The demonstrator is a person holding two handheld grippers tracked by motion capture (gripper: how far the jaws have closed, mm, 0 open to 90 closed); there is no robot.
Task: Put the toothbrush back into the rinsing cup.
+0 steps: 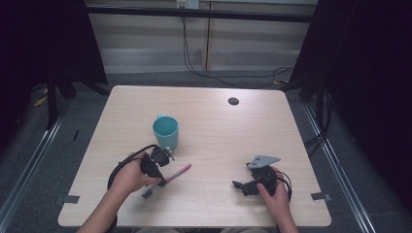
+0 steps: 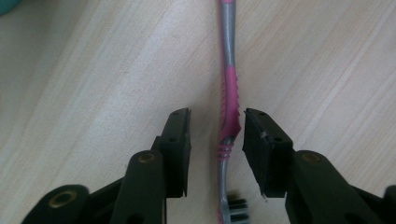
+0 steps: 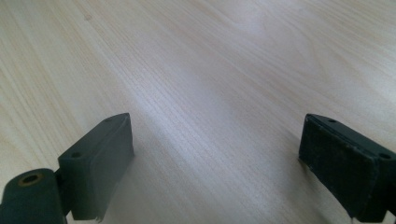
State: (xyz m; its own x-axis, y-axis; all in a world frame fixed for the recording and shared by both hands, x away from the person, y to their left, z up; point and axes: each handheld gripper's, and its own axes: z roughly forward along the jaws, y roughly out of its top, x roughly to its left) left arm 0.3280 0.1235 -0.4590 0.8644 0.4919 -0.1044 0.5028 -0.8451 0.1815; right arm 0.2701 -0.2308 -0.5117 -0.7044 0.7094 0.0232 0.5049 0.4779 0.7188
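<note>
The right gripper rests low on the table, well to the right of the toothbrush, its jaws spread wide over bare wood; the left gripper sits over the toothbrush itself, jaws apart on either side of the pink grip, the right one just beside it, not yet clamped; the bristles point back toward the person; just beyond the toothbrush stands a teal mug.
</note>
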